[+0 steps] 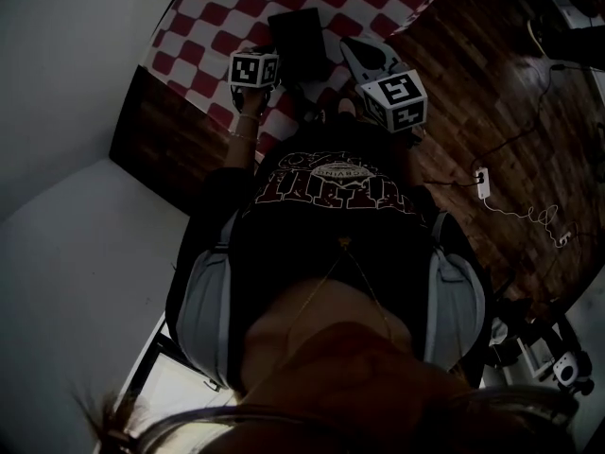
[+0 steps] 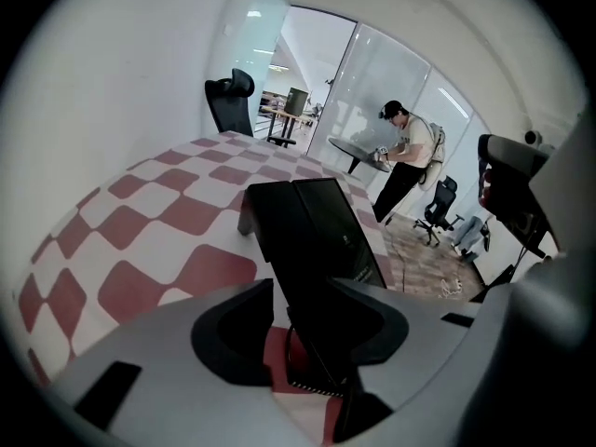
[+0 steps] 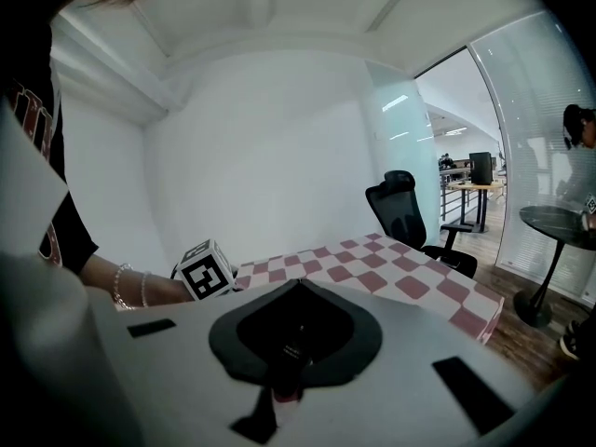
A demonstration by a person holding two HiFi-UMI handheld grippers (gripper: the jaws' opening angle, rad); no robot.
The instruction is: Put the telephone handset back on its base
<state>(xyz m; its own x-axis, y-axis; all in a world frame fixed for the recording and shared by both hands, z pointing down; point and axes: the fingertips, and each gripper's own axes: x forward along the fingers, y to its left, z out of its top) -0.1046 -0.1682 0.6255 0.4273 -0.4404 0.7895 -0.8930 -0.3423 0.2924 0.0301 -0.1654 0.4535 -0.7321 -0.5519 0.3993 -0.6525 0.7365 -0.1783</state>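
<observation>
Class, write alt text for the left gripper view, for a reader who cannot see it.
The left gripper has its jaws apart around the near end of a black telephone on a red-and-white checked tablecloth. A person stands far behind.

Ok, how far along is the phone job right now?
Nearly done, it seems. The handset lies along the base on the cloth; whether it is fully seated I cannot tell. In hand: the left tongs stand open round the handset's near end. The right tongs are shut and empty. Left: draw the left tongs away.
</observation>
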